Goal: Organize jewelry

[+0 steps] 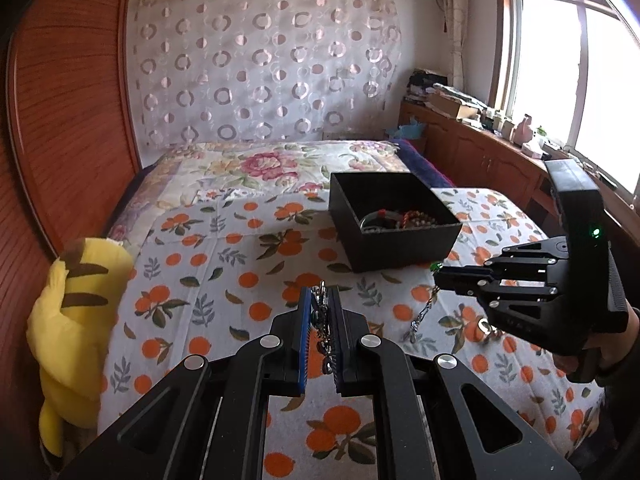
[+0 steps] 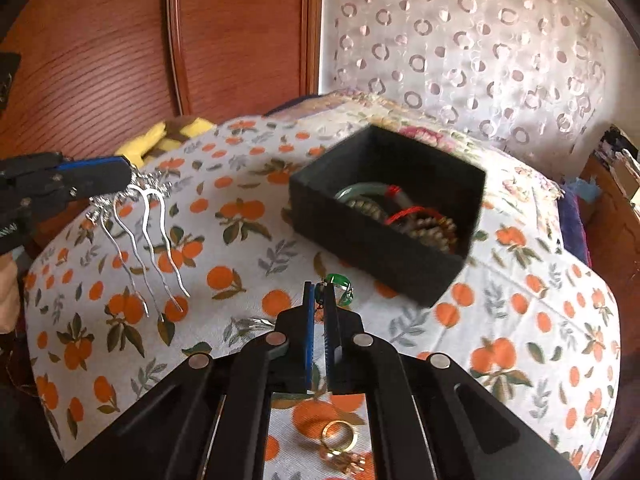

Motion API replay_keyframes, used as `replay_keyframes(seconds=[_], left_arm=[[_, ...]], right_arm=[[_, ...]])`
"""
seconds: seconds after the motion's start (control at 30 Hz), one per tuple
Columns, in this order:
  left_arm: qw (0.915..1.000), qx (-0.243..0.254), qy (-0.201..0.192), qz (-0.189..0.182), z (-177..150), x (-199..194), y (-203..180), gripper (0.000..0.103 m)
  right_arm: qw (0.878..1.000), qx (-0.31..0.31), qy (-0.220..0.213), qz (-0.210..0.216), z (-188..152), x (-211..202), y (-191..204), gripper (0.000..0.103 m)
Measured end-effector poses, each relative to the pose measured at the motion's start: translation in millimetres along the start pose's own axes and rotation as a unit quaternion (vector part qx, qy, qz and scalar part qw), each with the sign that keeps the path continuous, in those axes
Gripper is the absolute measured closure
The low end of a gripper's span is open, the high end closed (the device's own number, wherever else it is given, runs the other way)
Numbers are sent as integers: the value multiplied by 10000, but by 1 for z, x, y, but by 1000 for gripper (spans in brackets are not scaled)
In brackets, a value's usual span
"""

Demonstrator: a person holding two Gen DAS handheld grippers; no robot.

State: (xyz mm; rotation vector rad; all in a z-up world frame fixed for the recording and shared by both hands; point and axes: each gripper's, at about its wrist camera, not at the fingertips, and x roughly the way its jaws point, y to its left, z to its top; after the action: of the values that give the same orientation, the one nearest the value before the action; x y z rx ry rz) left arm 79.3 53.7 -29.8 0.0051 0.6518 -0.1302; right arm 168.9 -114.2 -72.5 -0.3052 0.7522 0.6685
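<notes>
Hair comb (image 2: 148, 236) clamped in left gripper (image 2: 128, 178) — green jewelry (image 2: 334, 282) pinched in right gripper (image 2: 319, 292), both tilted downward.

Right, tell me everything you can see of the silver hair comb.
The silver hair comb looks like shiny metal, with long wavy prongs, about four or five, that hang down and slant right over the orange-print bedspread. Its ornate top, small silvery leaf-like pieces, is pinched in the left gripper, whose jaws are shut on it. It hangs in the air left of the black box, apart from it; whether the prong tips touch the cloth cannot be told. From the left wrist only its decorated top shows between the pads.
</notes>
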Motion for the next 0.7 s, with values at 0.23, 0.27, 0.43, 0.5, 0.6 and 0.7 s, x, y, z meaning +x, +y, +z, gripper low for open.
replay_keyframes(seconds=[0.23,0.27,0.43,0.5,0.6,0.7], left_arm=[[9997,62,-213,-47,23,-4,-9,95],[9996,81,-258,-57,28,-4,-11,95],[9989,182,-418,-61,49,-5,-19,95],[9987,214,-454,-63,55,-3,-22,95],[9984,250,-507,-50,64,-2,-26,95],[9981,288,-539,-29,71,1,-29,95]], right_arm=[[9991,-16,-381,-180,20,-33,-14,98],[9988,-22,-426,-226,23,-36,-16,98],[9974,7,-613,-367,45,-46,-30,98],[9971,55,-658,-383,52,-47,-37,98],[9964,126,-727,-413,61,-46,-47,98],[9959,172,-750,-468,70,-41,-54,98]])
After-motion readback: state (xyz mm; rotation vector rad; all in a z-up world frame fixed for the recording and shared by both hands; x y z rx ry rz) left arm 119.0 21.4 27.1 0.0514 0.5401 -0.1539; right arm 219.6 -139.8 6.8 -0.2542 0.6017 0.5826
